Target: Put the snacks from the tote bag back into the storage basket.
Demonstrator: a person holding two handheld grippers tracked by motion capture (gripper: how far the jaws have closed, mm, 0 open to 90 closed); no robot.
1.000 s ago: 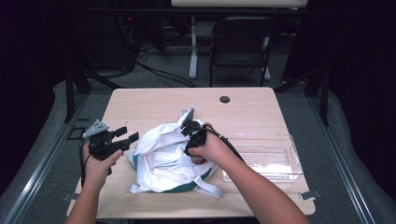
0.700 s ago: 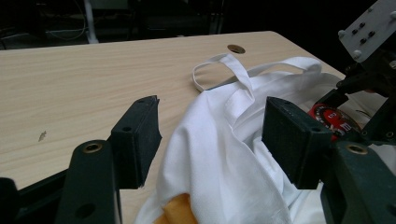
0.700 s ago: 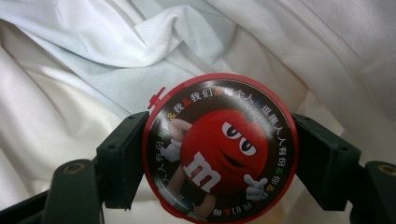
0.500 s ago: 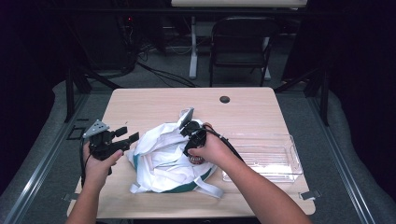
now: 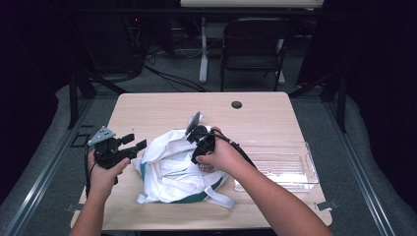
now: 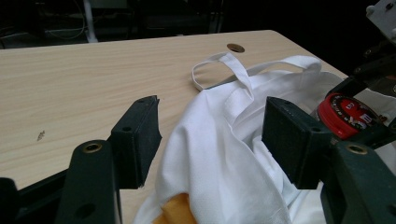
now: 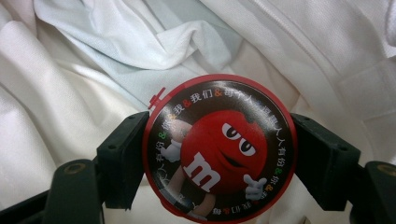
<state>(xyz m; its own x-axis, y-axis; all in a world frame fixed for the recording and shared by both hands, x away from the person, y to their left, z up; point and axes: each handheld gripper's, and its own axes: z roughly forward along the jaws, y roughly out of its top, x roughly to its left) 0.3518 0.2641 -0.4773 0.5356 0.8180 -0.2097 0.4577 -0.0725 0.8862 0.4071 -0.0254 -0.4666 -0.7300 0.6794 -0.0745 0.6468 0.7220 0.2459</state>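
Now my right tongs (image 7: 219, 186) have lifted slightly, clamping the candy tin (image 7: 219, 161) above the white bag (image 5: 169, 167); left tongs (image 6: 210, 140) gape empty beside it.

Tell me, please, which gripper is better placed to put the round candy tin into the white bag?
The right gripper: it already clamps the candy tin over the white bag. The left gripper is open at the bag's edge.

High view overlooks table (image 5: 162, 105); gripper views share the bag (image 5: 169, 164).
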